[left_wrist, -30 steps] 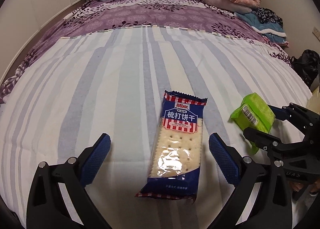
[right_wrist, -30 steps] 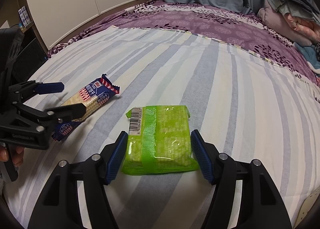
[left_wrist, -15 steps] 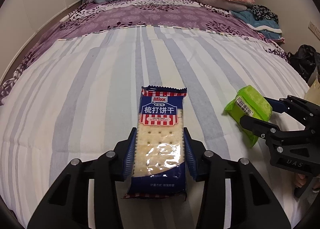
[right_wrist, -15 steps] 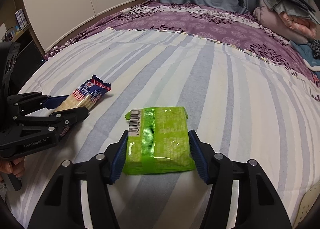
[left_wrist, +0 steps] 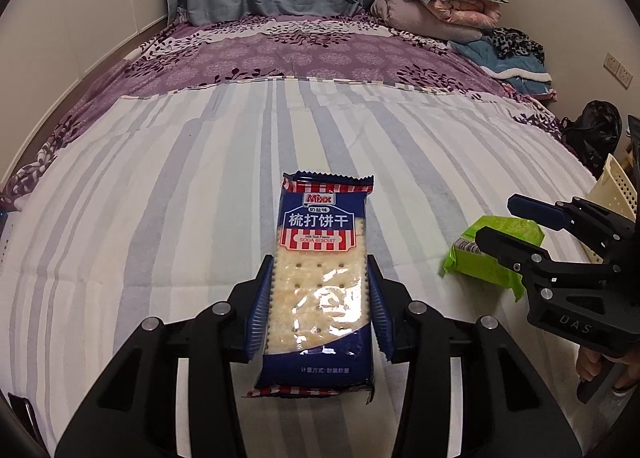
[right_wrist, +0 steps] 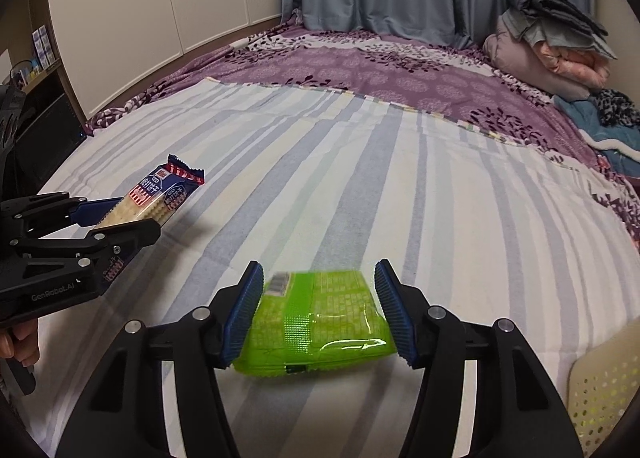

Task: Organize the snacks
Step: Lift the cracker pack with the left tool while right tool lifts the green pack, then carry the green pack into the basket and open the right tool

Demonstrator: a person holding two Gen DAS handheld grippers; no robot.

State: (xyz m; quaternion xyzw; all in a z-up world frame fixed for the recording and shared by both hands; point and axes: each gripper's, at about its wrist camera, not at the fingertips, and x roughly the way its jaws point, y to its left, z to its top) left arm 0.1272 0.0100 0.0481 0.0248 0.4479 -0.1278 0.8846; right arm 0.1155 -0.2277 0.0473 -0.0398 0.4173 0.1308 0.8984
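- Soda biscuit packet (left_wrist: 320,282) sits lengthwise between the pads of the left tongs (left_wrist: 318,308), which are closed on its long edges around the clear window; seen from the right wrist, its far end is tilted up off the striped bedspread (left_wrist: 160,218).
- Green snack pack (right_wrist: 316,318) lies between the pads of the right tongs (right_wrist: 318,312), clamped across its width and apparently lifted just above the bed; it looks blurred, so the exact height is hard to tell.
- Likely handling of the biscuits: light, but brittle inside a slick film wrapper. A squeeze across the stack's edges, as here, seems safer than pinching the flat faces, and only gentle pressure is wise, since the crackers could crack.
- Likely handling of the green pack: light and somewhat soft, with glossy film that may slip. Gripping the two short sides near the middle should keep it level.
- Perforated cream basket (right_wrist: 600,390) stands at the bed's right edge, near the right tongs; it is plausibly where the snacks go.
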